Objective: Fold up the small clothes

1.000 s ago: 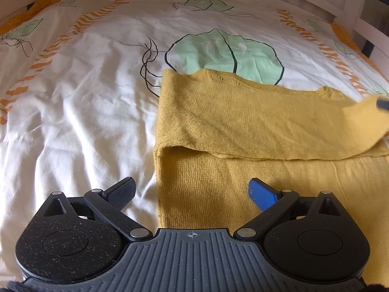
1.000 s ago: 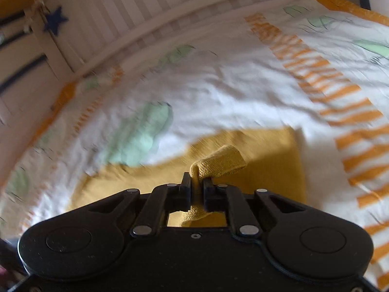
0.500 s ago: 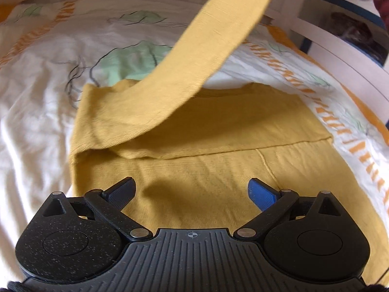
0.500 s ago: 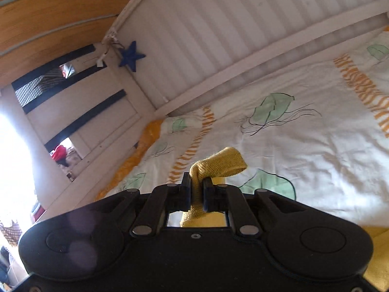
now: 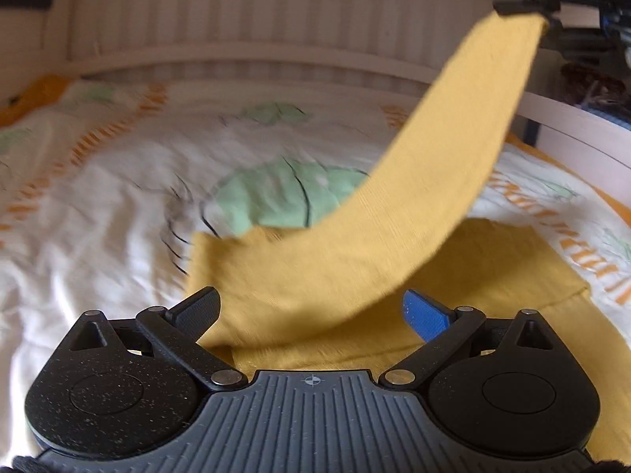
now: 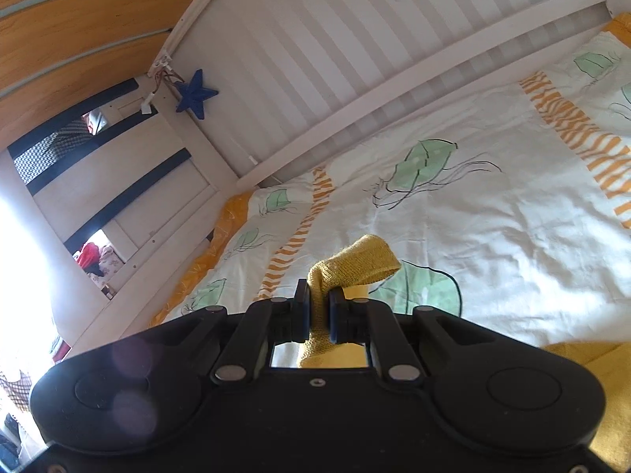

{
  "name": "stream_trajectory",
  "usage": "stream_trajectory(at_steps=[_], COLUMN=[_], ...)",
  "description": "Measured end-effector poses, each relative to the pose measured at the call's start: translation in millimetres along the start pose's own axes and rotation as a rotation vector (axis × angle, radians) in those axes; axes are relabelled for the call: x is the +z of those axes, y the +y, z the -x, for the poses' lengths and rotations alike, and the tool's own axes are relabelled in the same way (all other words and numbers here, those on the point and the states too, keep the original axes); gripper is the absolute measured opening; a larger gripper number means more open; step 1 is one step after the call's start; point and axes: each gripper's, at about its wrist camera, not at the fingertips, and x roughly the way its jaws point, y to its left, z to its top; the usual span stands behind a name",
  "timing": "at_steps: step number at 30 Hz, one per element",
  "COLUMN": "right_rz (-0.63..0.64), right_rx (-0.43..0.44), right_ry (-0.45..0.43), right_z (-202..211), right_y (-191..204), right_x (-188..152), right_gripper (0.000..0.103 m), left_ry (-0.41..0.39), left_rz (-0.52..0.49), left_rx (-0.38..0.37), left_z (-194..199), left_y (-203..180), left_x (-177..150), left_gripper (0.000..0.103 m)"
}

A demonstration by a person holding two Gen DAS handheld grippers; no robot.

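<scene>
A mustard-yellow knitted garment (image 5: 493, 268) lies flat on the patterned bedsheet (image 5: 98, 216). One long sleeve (image 5: 445, 157) rises from it in a band to the upper right, where my right gripper (image 5: 524, 10) pinches its end. In the right wrist view that gripper (image 6: 318, 311) is shut on the sleeve cuff (image 6: 355, 264), which sticks out past the pads. My left gripper (image 5: 311, 309) is open, low over the garment's near left part, with the cloth under the gap and untouched by its fingers.
A white slatted bed rail (image 5: 252, 39) runs along the far side and a white side rail (image 5: 572, 126) stands on the right. A blue star (image 6: 196, 94) hangs on the corner post. The white sheet with green leaves stretches to the left.
The right gripper has lifted the sleeve from flat across the garment to high above the bed. The left gripper has tipped up and shifted slightly, staying open.
</scene>
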Motion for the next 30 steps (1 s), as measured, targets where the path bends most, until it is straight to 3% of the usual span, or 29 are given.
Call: stream_trajectory(at_steps=[2,4,7,11,15,19,21,22,23,25,30], right_rz=[-0.004,-0.008,0.003,0.028,0.134,0.202,0.199,0.197,0.191,0.193,0.247], right_rx=[-0.008,-0.015,-0.047,-0.141,-0.324,-0.563,-0.651,-0.67,-0.676,-0.665,-0.625], right_ry=[0.0,0.0,0.004,0.026,0.115,0.233,0.246,0.236,0.221,0.194,0.181], right_z=[2,5,10,17,11,2,5,10,16,23,20], right_y=[-4,-8,-15,-31,-51,-83,-96,-100,-104,-104,-100], right_x=[0,-1,-5,-19,-47,-75,-81,-82,-85,-85,-94], right_gripper=[0.017,0.017,0.017,0.02,0.025,0.025,0.035,0.047,0.052,0.052,0.067], left_ry=[-0.034,-0.042,0.001,0.069,0.137,0.175,0.182,0.185,0.187,0.19,0.203], left_rz=[-0.001,-0.004,-0.027,0.022,0.063,0.077,0.086,0.09,0.094,0.095,0.091], left_rx=[0.063,0.077,0.102,0.127,0.154,0.185,0.194,0.195,0.194,0.195,0.177], left_z=[11,17,13,3,-9,-12,-12,-12,-12,-13,-14], left_y=[-4,-6,-6,7,19,28,31,32,33,33,30], left_x=[1,4,7,4,-2,-5,-5,-5,-5,-4,-5], left_gripper=[0.1,0.1,0.1,0.1,0.1,0.1,0.1,0.1,0.1,0.1,0.101])
